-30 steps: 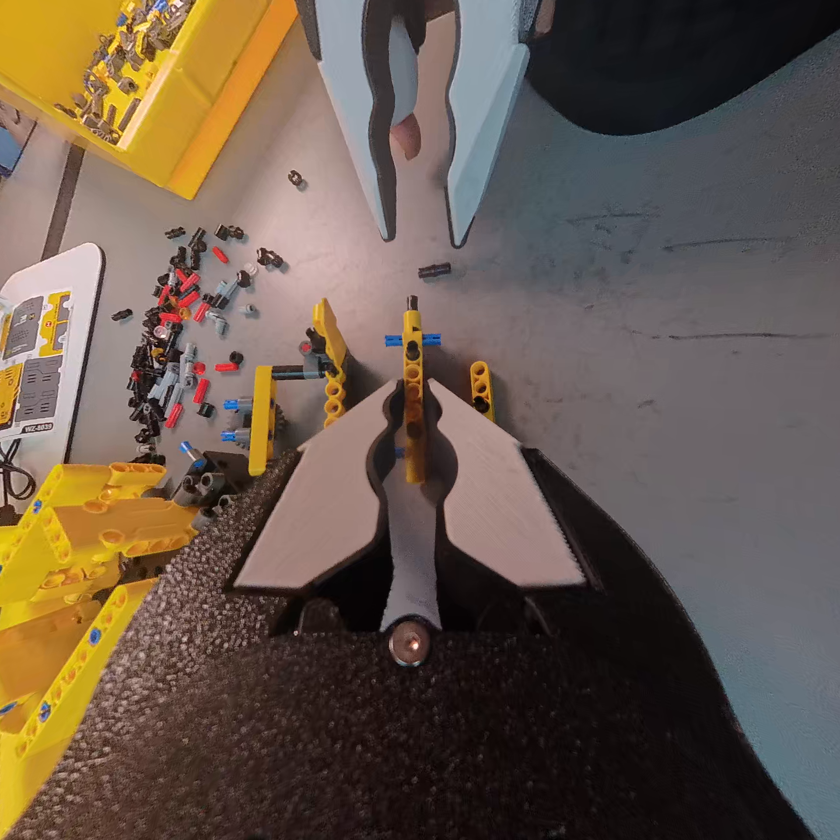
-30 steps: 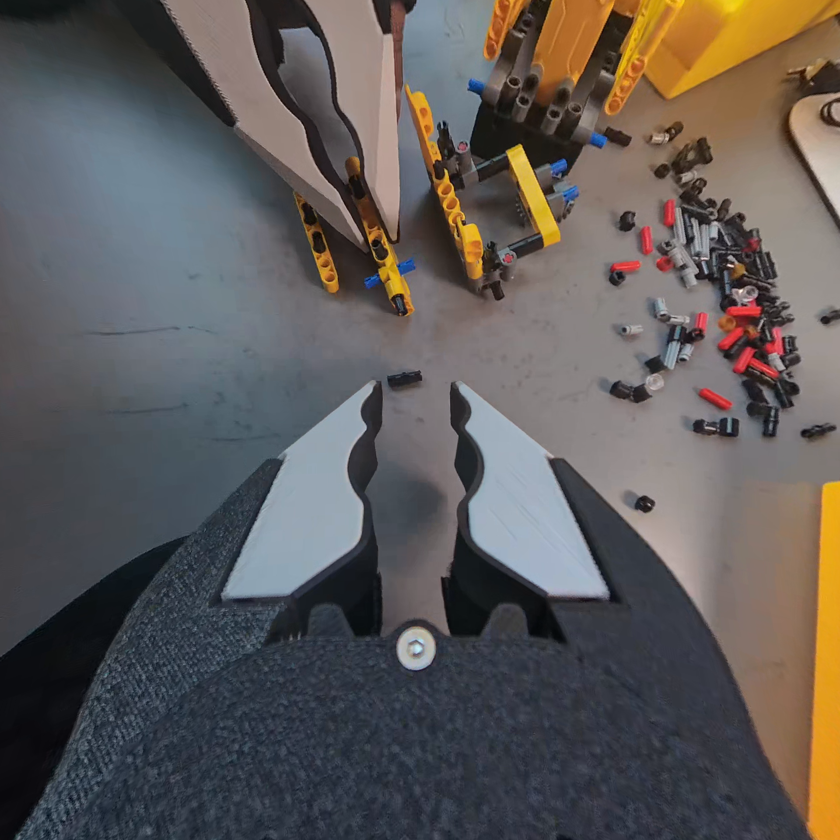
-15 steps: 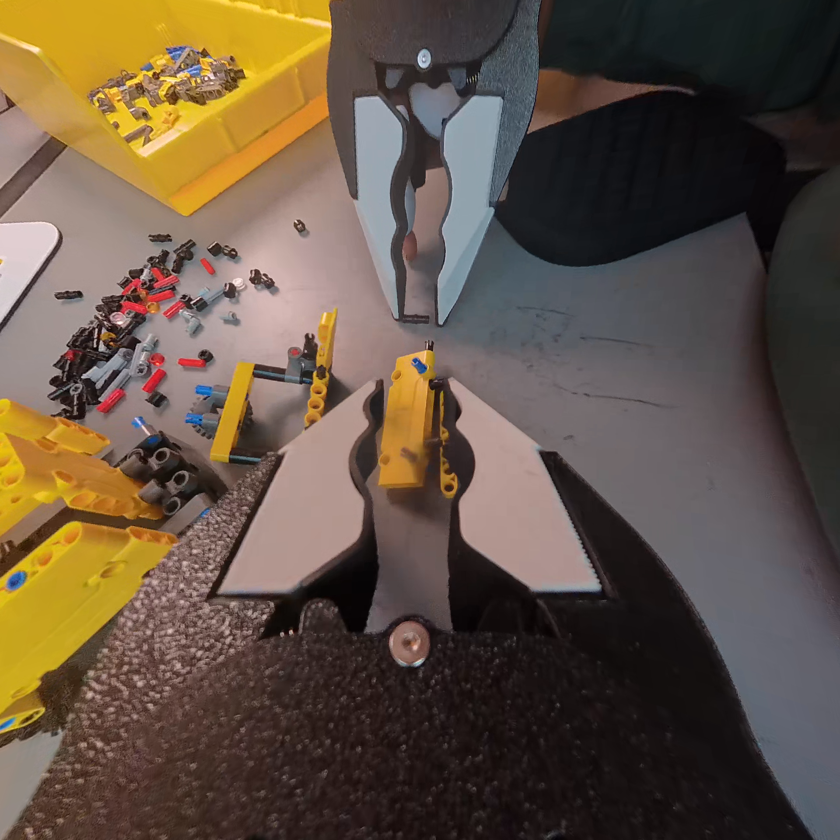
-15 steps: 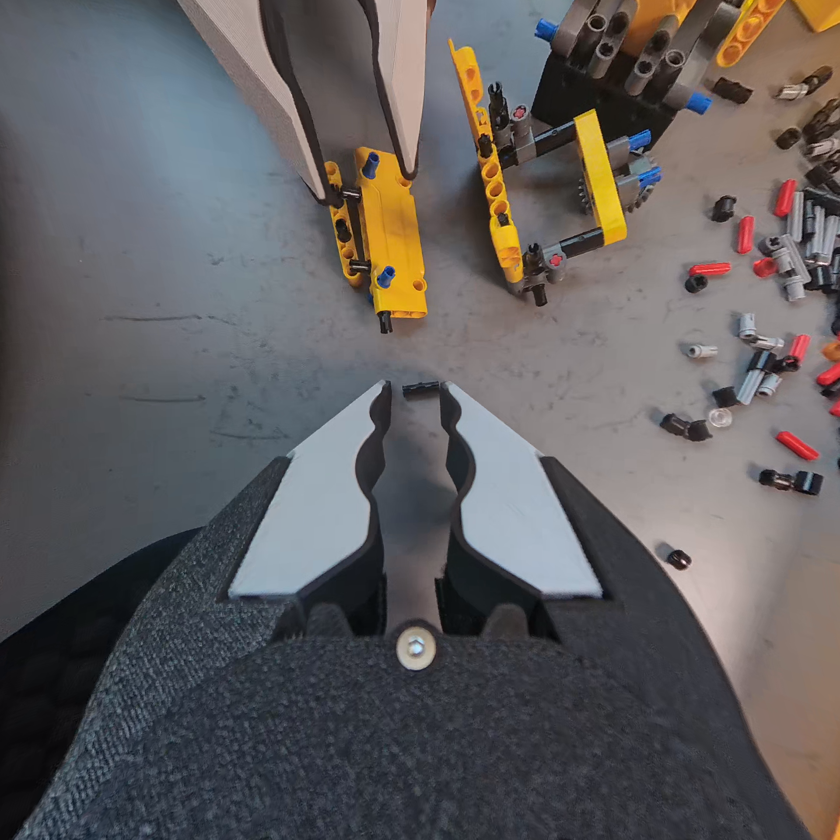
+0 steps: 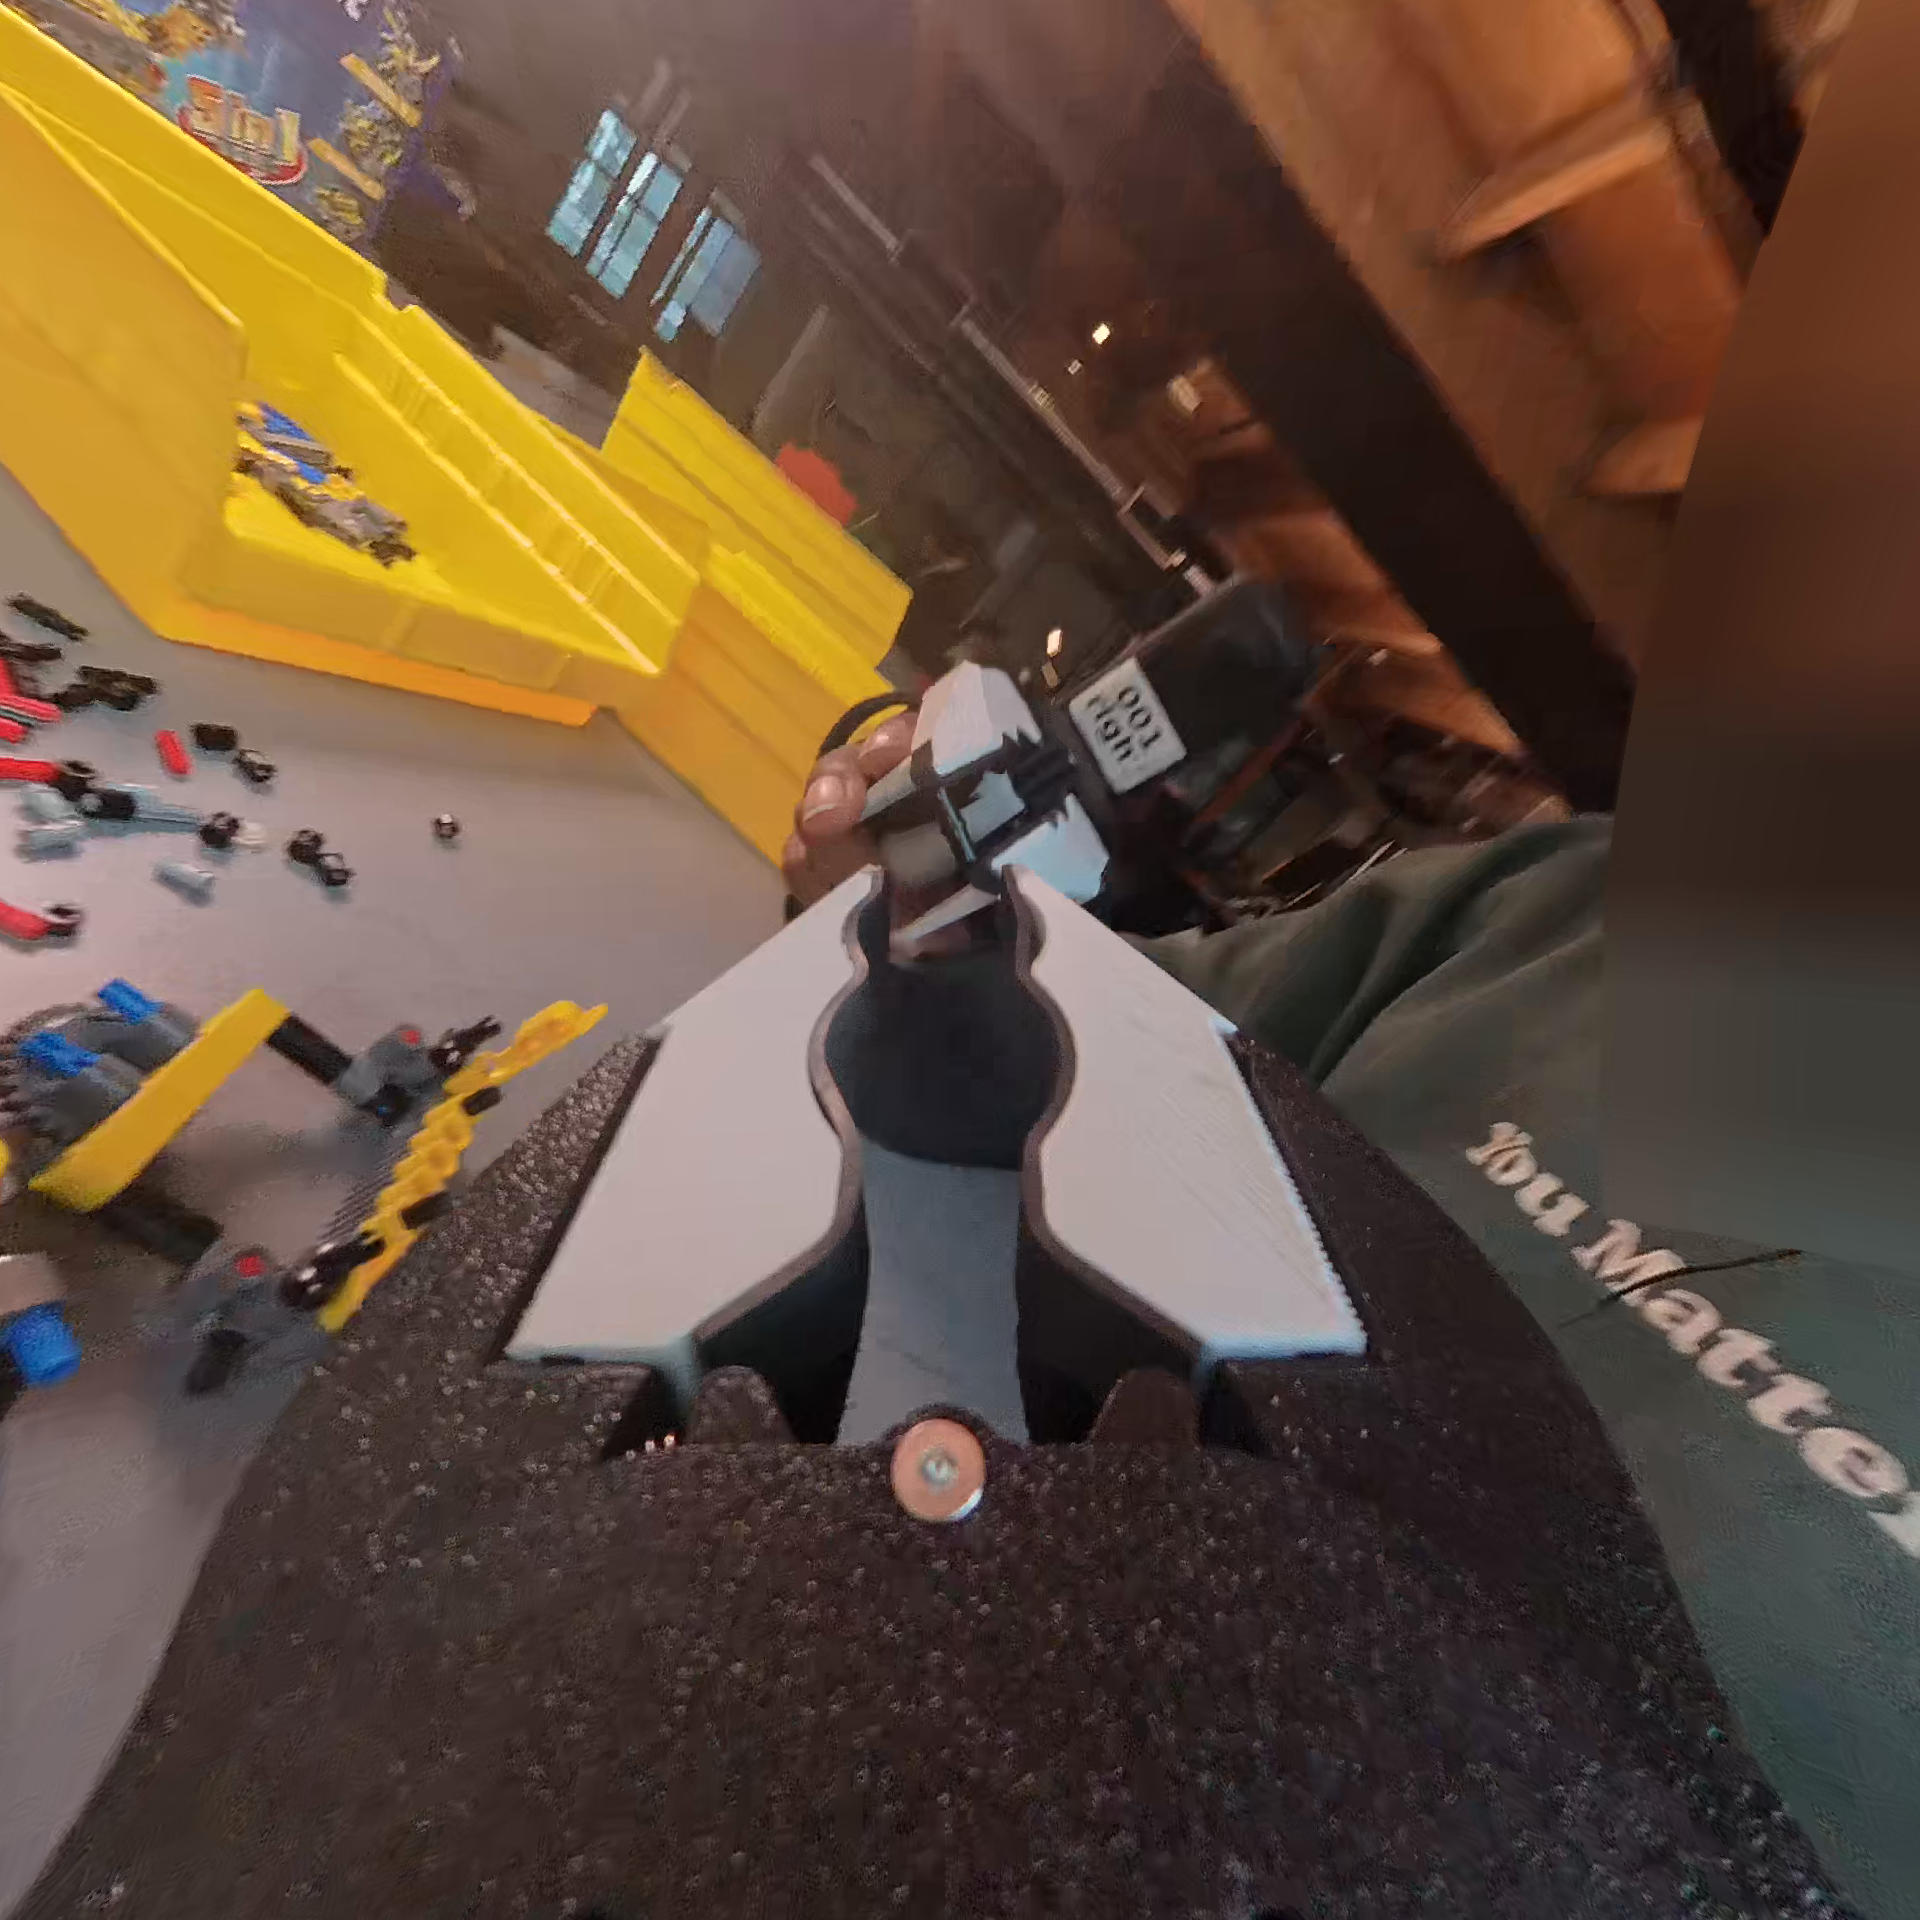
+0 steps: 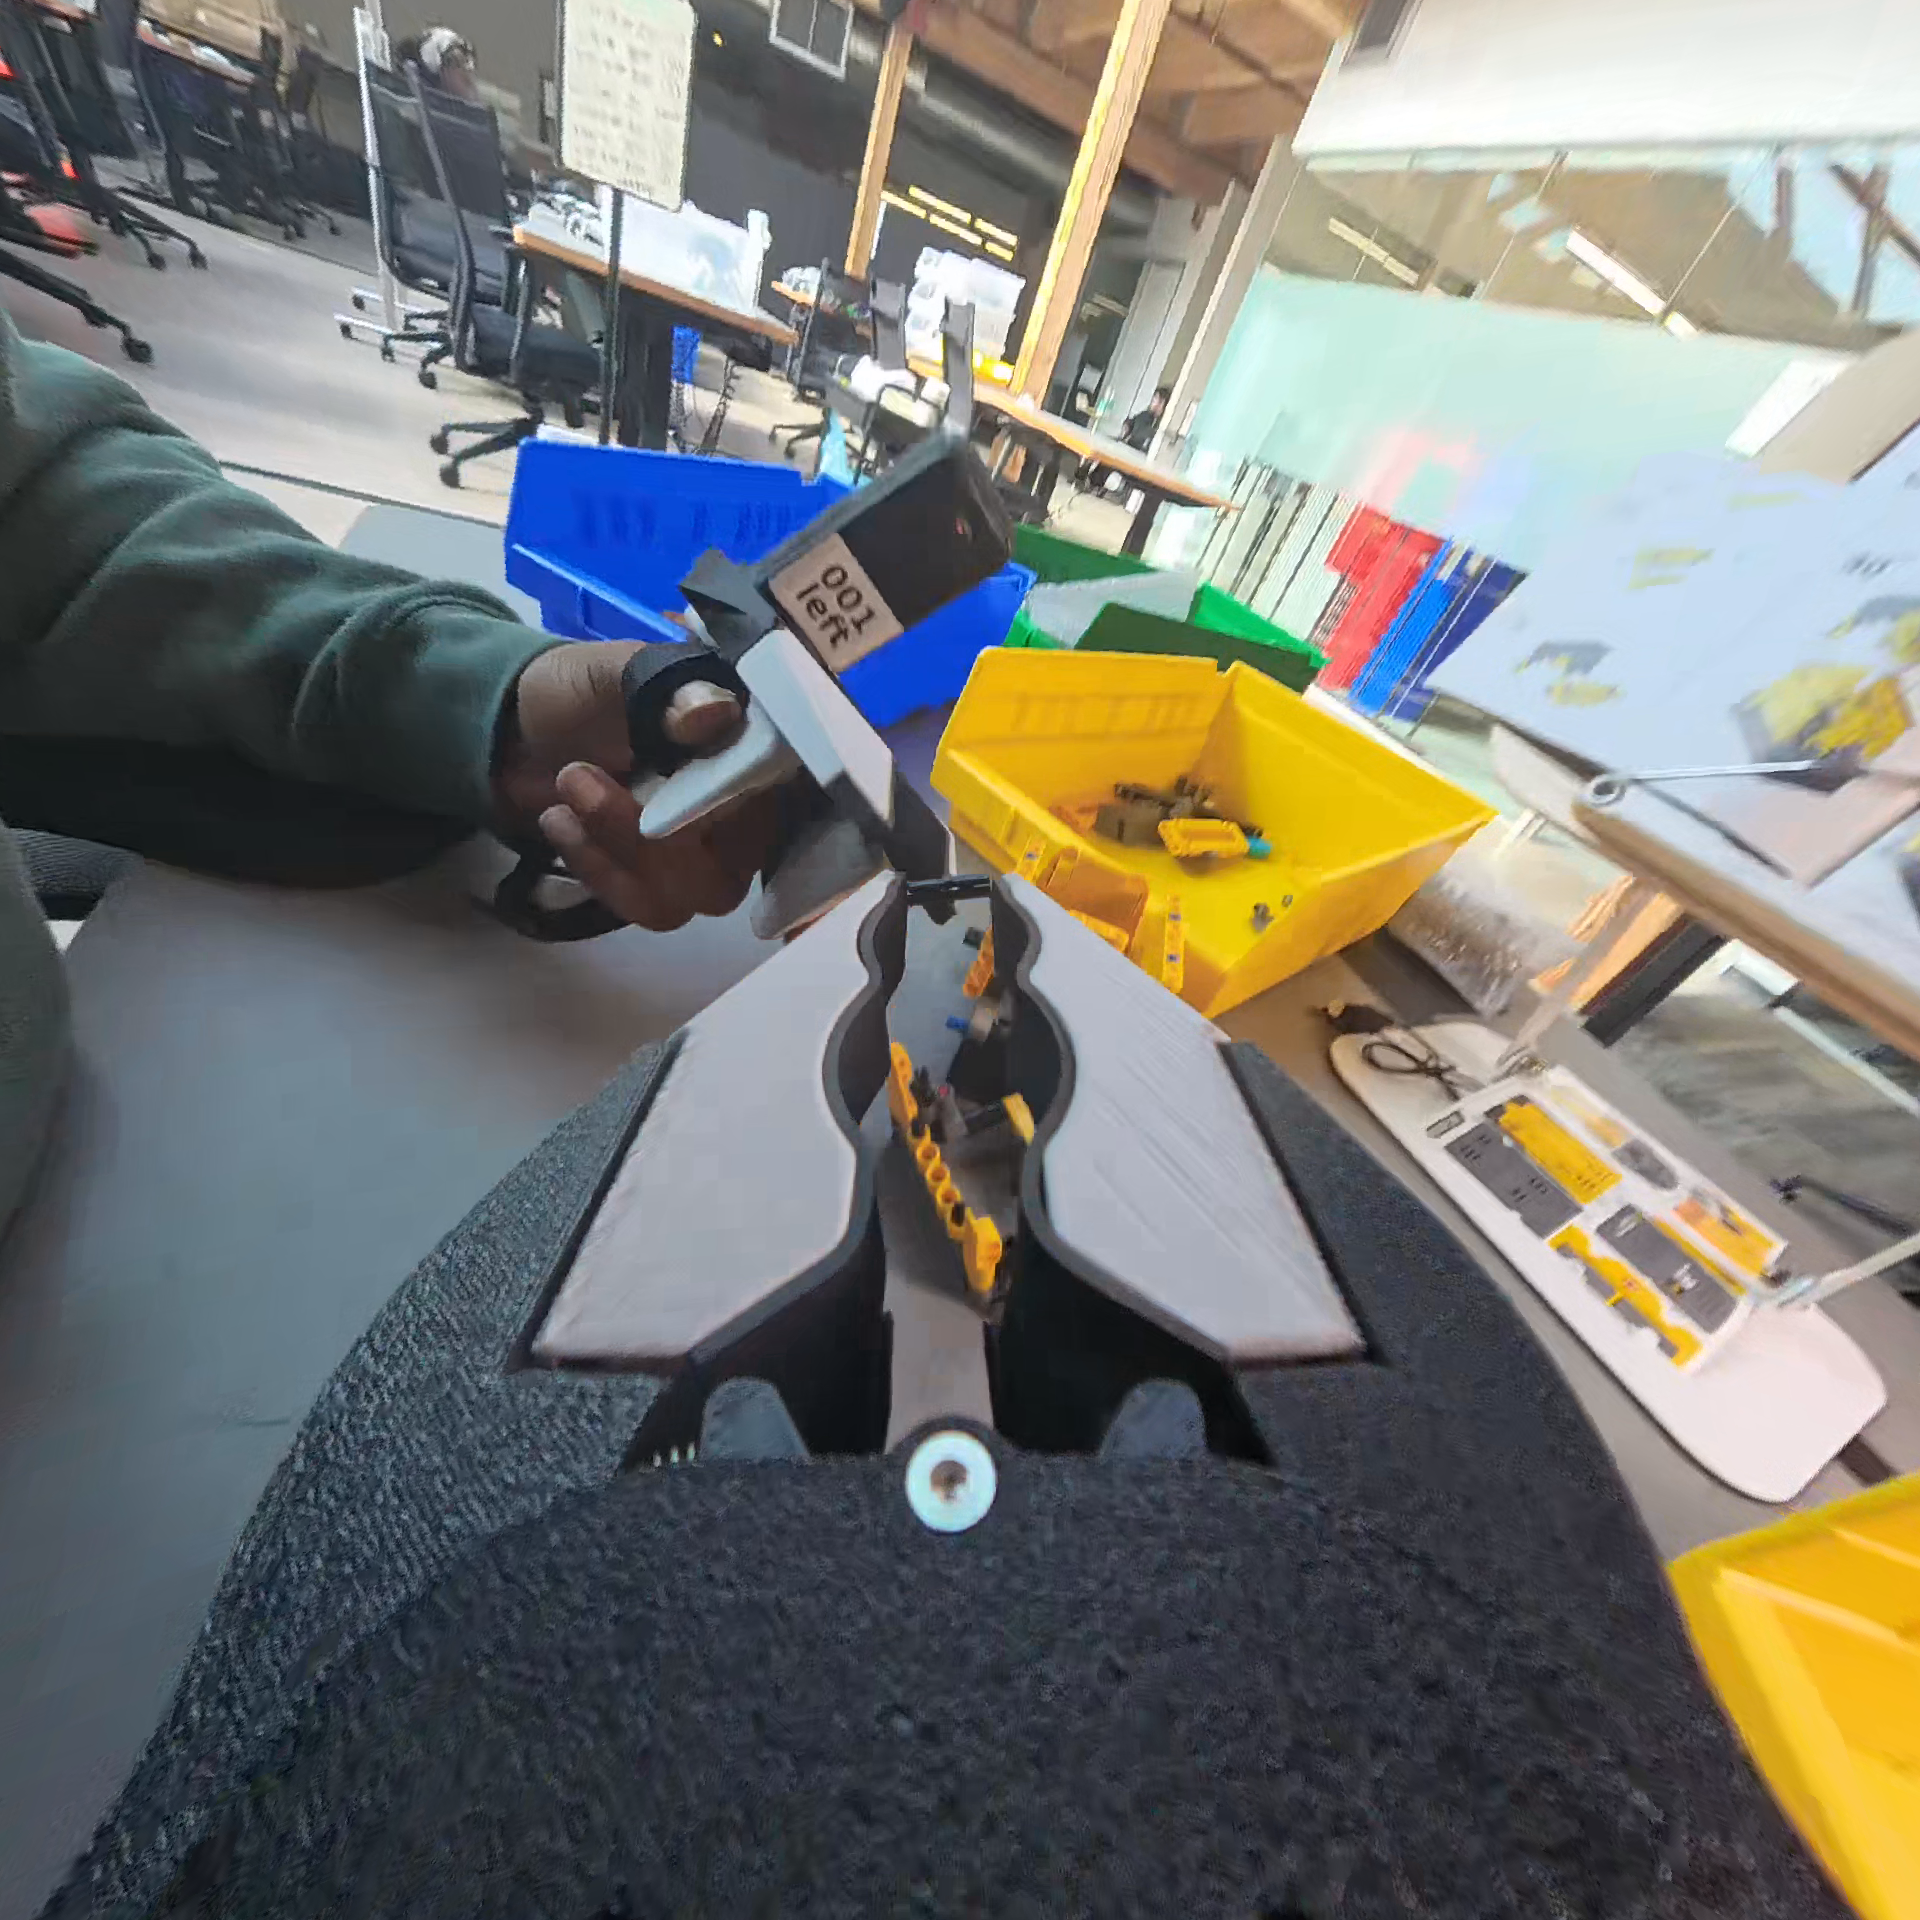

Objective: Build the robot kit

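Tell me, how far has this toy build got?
Partly built: a yellow-and-grey beam frame lies assembled on the grey table. In hand: the right tongs pinch a small black pin; the left tongs are empty. Left: many loose red and black pins lie unused.

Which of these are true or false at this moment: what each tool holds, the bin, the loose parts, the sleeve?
1. The right tool grips a small black pin between its tips. True.
2. The left tool holds a yellow beam. False: in the left wrist view its fingers stand apart with nothing between them.
3. A yellow bin with parts inside stands beyond the right tool. True.
4. Every small part is stored in a bin. False: loose red and black parts lie scattered on the grey table.
5. The sleeve is red. False: the sleeve is dark green.
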The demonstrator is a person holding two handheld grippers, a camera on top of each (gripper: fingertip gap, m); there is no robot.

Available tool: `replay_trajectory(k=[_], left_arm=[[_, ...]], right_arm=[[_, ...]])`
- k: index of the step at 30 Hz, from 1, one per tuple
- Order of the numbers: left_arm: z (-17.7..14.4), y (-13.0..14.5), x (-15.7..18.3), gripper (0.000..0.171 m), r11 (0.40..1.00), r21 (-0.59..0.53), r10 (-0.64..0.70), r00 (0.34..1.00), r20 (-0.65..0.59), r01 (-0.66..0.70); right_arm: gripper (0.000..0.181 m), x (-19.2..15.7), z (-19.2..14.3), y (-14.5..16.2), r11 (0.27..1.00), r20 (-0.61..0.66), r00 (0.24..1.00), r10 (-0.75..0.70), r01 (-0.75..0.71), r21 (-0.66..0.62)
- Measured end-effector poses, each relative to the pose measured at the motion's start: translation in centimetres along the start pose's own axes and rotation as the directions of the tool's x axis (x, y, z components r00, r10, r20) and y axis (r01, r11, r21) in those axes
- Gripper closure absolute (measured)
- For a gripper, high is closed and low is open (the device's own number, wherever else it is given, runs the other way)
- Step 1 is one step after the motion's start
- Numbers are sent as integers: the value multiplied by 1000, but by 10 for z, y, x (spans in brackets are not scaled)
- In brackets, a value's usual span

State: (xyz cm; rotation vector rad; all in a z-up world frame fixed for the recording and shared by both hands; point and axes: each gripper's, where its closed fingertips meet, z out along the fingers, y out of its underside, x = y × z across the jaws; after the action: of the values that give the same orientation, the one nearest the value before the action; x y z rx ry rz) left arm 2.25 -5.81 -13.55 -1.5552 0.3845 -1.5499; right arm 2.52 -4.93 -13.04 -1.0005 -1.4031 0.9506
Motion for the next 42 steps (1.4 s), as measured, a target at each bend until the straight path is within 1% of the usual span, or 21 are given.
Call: replay_trajectory(k=[2,4,6,8,12,15,17,18,20,21,22,24,26,29,30,31,33,34,36,38,42], left_arm=[[-3,-7,8,152,994,50,-92,992,-85,97],[-4,-10,14,156,989,66,-126,982,-138,136],[-2,-8,15,160,990,48,-122,983,-135,130],[-1,-5,15,167,994,32,-104,987,-120,108],[-2,-3,13,168,994,17,-108,988,-107,110],[-2,5,8,168,997,-41,-68,995,-67,65],[-4,11,1,168,995,-103,-7,1000,-11,6],[-5,15,-4,168,988,-147,50,998,32,-45],[-9,26,-19,168,952,-259,202,971,125,-165],[-11,31,-24,168,925,-312,272,950,152,-215],[-12,35,-28,168,902,-353,323,932,167,-249],[-13,40,-31,168,875,-398,369,913,175,-277],[-13,45,-35,168,859,-425,389,904,179,-285],[-14,50,-38,168,837,-460,414,893,179,-296],[-13,52,-38,168,831,-470,419,891,176,-298],[-14,54,-39,168,823,-481,427,887,173,-302],[-15,57,-39,168,807,-502,442,881,166,-311],[-15,58,-39,168,801,-510,448,879,163,-314],[-17,60,-39,168,786,-529,460,875,153,-321],[-19,64,-39,168,767,-552,471,871,137,-328],[-20,73,-38,168,734,-590,483,869,105,-336]], right_arm=[[166,-3,4,-8,996,-47,996,-79,81,24],[166,-6,9,-11,986,-88,982,-167,169,13],[166,-7,12,-12,973,-122,965,-230,232,2],[166,-10,13,-15,967,-128,960,-250,254,12],[166,-11,14,-11,965,-129,957,-259,262,5],[164,-15,16,-3,976,-80,972,-219,219,-4],[154,-23,16,5,993,22,993,-117,117,-16],[148,-28,16,10,998,86,995,-45,48,-37],[128,-36,15,20,993,188,977,96,-81,-86],[123,-40,14,24,987,225,964,138,-115,-113],[115,-42,13,29,982,245,956,161,-130,-140],[112,-44,13,40,971,256,948,187,-139,-196],[121,-43,13,46,965,245,948,201,-149,-215],[127,-40,14,53,955,222,949,223,-166,-246],[136,-38,15,53,955,212,951,224,-170,-243],[151,-35,15,53,957,197,955,221,-173,-235],[168,-31,14,52,959,181,959,219,-178,-219],[172,-31,14,52,959,187,957,223,-180,-219],[177,-36,13,56,954,216,949,231,-177,-243],[176,-40,12,60,949,236,944,232,-166,-268],[176,-50,11,62,951,291,932,217,-135,-277]])
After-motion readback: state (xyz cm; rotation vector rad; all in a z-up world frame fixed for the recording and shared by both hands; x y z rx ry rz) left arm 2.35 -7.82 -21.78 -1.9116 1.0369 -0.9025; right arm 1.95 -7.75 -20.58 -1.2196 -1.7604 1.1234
